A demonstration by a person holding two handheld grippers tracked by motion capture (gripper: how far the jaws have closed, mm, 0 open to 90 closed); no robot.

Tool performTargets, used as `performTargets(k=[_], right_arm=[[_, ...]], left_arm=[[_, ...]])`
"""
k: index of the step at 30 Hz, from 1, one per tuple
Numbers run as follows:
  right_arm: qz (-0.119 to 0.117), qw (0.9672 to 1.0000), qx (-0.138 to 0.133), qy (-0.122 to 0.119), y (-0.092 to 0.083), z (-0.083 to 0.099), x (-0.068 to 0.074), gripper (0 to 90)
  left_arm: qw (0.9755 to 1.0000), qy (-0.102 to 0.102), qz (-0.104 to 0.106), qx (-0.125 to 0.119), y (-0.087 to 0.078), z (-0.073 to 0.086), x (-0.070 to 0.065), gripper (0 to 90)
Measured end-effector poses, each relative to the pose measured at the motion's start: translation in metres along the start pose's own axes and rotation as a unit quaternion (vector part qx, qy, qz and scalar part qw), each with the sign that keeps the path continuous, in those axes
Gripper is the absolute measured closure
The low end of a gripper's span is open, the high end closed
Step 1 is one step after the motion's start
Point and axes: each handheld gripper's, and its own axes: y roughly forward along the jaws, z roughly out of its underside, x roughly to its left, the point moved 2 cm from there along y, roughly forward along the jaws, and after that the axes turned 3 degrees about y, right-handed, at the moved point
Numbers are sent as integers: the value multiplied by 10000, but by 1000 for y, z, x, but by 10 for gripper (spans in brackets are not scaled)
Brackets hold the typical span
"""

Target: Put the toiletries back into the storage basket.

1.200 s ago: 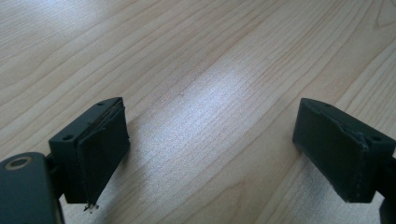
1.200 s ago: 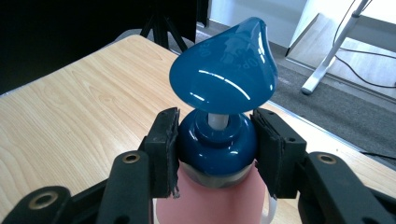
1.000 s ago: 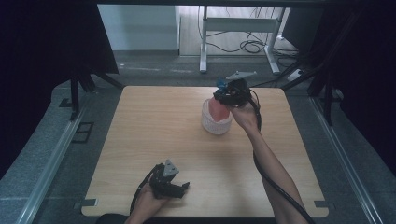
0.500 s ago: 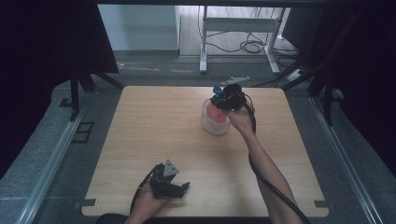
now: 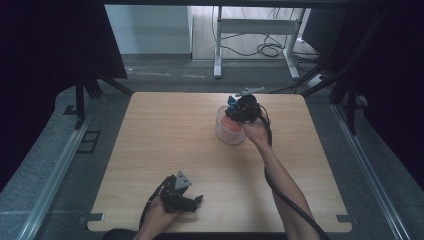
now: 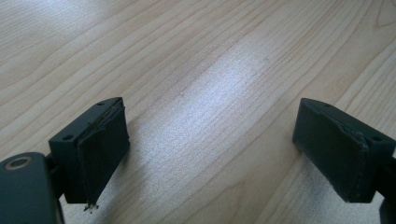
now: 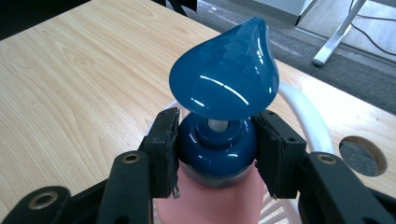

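Note:
A pink bottle [image 7: 210, 203] with a dark blue collar [image 7: 217, 144] and a teardrop-shaped blue pump top [image 7: 226, 74] stands in a white basket [image 5: 227, 131] on the wooden table [image 5: 165, 135]. My right gripper [image 7: 217, 149] is shut on the bottle's collar, one pad on each side. From above, that right gripper [image 5: 239, 109] sits over the basket at the table's far middle, the blue top [image 5: 232, 101] peeking out. My left gripper [image 5: 186, 200] rests near the front edge, open; in the left gripper view, bare wood lies between its pads [image 6: 100, 147].
A round cable hole [image 7: 363, 155] pierces the table just beyond the basket's white rim [image 7: 303, 116]. White desk legs [image 5: 217, 45] and cables lie on the floor behind the table. Dark curtains flank both sides.
The right gripper and the bottle have shifted slightly left and toward the far edge over the basket. The left gripper has stayed still.

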Motion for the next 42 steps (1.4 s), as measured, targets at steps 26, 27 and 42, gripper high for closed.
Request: performTargets(k=[26,27,42], right_arm=[[-191,9995,-76,253,-6,6,-7,370],[-181,9995,-97,238,-7,6,-7,361],[-285,9995,-116,109,-20,6,-4,239]], left_arm=[[10000,17,-2,14,0,0,0,102],[10000,16,-1,14,0,0,0,102],[10000,13,-2,8,0,0,0,102]])
